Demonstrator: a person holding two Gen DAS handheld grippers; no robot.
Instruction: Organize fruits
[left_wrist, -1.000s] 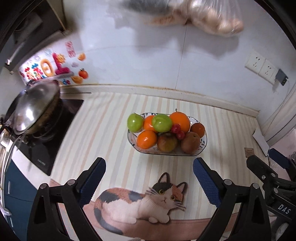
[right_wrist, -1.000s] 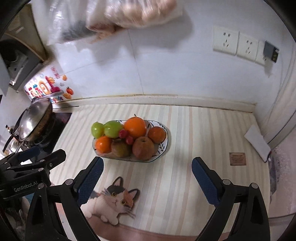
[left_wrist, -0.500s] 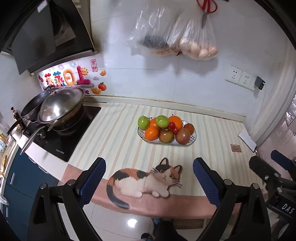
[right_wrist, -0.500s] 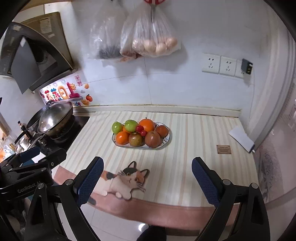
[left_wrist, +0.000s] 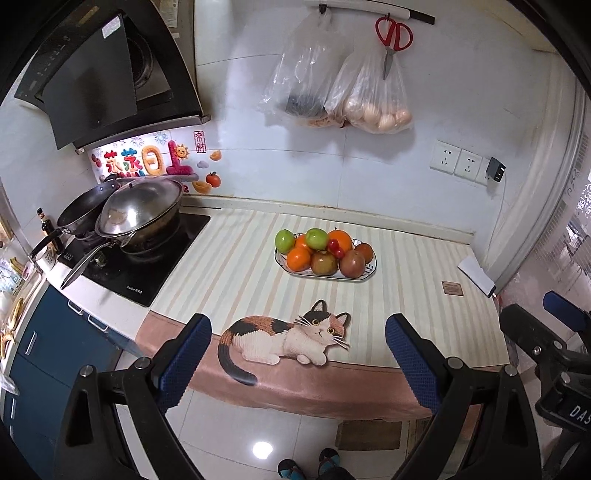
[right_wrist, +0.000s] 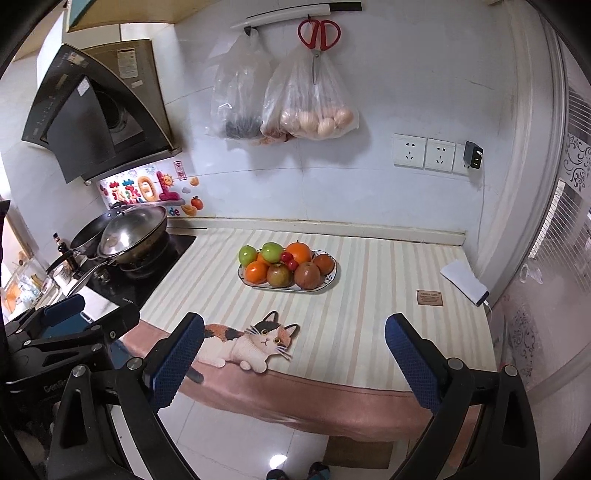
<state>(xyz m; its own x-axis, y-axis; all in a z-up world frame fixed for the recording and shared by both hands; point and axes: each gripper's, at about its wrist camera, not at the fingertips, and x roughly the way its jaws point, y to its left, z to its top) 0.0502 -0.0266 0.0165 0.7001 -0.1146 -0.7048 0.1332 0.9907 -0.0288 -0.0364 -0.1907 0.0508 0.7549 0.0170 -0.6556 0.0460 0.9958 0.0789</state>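
Note:
A patterned oval plate stands mid-counter, piled with green apples, oranges, brownish-red apples and small red fruits. My left gripper is open and empty, held well back from the counter above the floor. My right gripper is open and empty too, equally far back. Each gripper shows at the edge of the other's view, the right one and the left one.
The striped mat has a cat picture near the front edge. A stove with a lidded wok stands left. Bags of eggs and scissors hang on the wall. A white box lies at the right.
Both grippers have pulled far back and up from the counter; the plate now looks small and distant, and the floor and wall bags have come into view. Both stayed open.

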